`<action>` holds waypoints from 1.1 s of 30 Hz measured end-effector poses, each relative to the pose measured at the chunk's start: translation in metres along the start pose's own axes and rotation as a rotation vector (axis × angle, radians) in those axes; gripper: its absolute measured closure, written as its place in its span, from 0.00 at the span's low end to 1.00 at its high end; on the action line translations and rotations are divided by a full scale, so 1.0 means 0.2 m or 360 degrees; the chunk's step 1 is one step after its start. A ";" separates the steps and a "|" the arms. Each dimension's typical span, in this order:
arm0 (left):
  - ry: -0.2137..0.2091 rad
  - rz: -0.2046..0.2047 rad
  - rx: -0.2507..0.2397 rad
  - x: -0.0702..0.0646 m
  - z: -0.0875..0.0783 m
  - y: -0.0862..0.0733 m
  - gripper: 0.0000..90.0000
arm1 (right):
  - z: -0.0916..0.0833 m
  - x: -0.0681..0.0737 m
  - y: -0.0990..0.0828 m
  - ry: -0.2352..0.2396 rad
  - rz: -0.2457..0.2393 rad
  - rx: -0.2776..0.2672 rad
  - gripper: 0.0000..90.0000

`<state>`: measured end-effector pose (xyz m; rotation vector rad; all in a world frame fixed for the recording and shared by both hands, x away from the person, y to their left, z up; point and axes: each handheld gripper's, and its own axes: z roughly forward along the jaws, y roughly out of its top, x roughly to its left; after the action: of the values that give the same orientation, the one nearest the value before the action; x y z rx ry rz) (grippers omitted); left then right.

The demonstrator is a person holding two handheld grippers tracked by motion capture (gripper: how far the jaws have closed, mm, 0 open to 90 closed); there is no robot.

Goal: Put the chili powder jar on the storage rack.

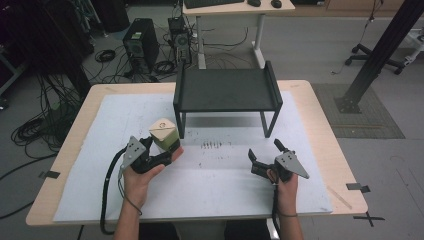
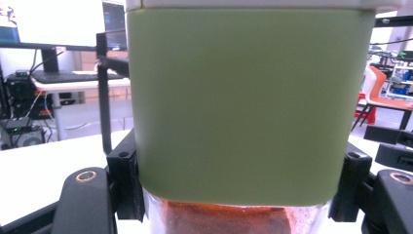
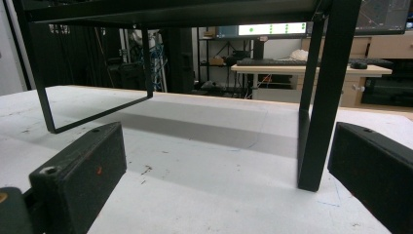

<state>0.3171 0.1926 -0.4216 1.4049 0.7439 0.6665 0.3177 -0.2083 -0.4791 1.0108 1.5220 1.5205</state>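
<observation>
Clamped between the left claw (image 1: 161,150) jaws is a green jar (image 1: 165,134) with a pale lid, held off the counter (image 1: 70,150); in the left gripper view its green sleeve hides most of what lies ahead, the lid is cut off at the top, and something reddish shows through clear glass below. Right claw (image 1: 265,152) stands with jaws apart, nothing between them. Beyond both claws a black shelf stand (image 1: 227,90) rests on the white mat (image 1: 120,115).

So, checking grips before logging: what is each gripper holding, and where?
Left gripper clamps the green container by its lower sides; right gripper is open, holding nothing.
</observation>
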 end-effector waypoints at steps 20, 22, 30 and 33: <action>-0.0124 0.0002 -0.0013 -0.10 0.19 0.20 0.32 | 0.00 0.00 0.00 0.0003 0.0004 -0.0008 0.00; -0.0128 0.0005 -0.0017 -0.10 0.23 0.23 0.32 | 0.00 0.00 0.00 0.0004 0.0005 -0.0009 0.00; -0.0136 0.0026 -0.0004 -0.12 0.29 0.30 0.32 | 0.00 0.00 0.00 0.0008 0.0006 -0.0011 0.00; -0.0137 0.0030 0.0000 -0.13 0.33 0.33 0.32 | 0.00 0.00 0.00 0.0009 0.0004 -0.0009 0.00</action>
<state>0.3545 0.1364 -0.3531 1.4328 0.6637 0.6166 0.3173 -0.2089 -0.4792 1.0061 1.5198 1.5299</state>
